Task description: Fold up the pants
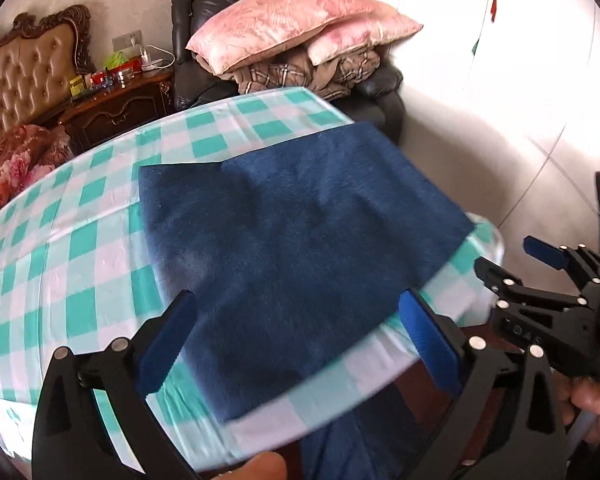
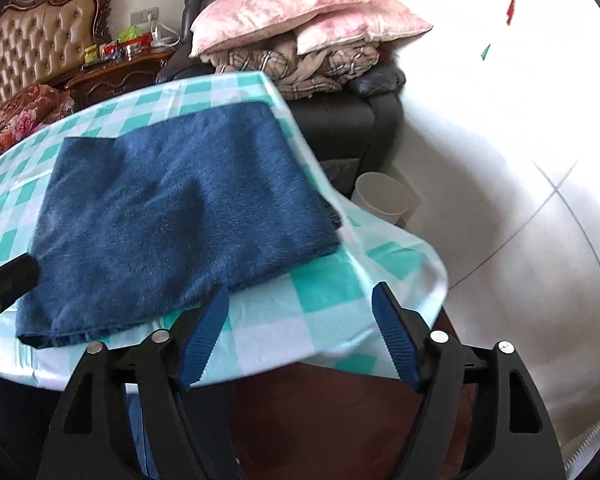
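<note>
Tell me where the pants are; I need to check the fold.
The pants lie folded on the checked tablecloth, near the table's right end, just ahead of both open grippers, left and right.

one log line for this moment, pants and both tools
pants: folded flat on checked table | left tool: open, above near edge | right tool: open, empty, at table corner
</note>
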The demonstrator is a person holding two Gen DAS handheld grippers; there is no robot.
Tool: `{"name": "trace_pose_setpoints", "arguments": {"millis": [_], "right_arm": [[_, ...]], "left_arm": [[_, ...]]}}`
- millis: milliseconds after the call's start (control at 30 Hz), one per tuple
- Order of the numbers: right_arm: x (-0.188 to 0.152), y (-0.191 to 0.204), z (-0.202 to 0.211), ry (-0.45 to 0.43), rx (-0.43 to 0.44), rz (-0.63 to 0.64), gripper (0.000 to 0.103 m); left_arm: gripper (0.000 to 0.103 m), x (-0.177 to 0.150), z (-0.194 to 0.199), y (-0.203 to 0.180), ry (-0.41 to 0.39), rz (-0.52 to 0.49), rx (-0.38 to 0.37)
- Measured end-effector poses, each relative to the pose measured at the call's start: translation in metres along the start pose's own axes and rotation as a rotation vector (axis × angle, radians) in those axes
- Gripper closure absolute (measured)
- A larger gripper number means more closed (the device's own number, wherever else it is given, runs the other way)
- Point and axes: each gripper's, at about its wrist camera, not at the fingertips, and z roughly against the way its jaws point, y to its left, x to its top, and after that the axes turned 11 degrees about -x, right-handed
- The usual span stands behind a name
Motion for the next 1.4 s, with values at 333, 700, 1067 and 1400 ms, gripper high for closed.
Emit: {"name": "trace_pose_setpoints", "arguments": {"millis": [333,700,1067,1400], "right_arm": [[0.003,-0.015,0.022,-0.033,0.007,-0.026,0.030],[0.002,-0.011,0.020,-0.030,0.015,-0.019,0.030],[0.002,-0.012,0.016,-0.023,0.019,-0.021,0.030],[0.002,-0.012,0.016,-0.024,0.018,-0.020,0.030]], "left_arm": [[0.002,-0.002,0.020,-0.018,-0.018,-0.005,0.029],[0.002,-0.001,0.020,-0.015,-0.015,0.005,0.035],[0.002,0.001,0.016,-0.014,-0.006,0.010,0.034],[0.002,0.002,0.016,-0.014,-0.007,0.009,0.036]]}}
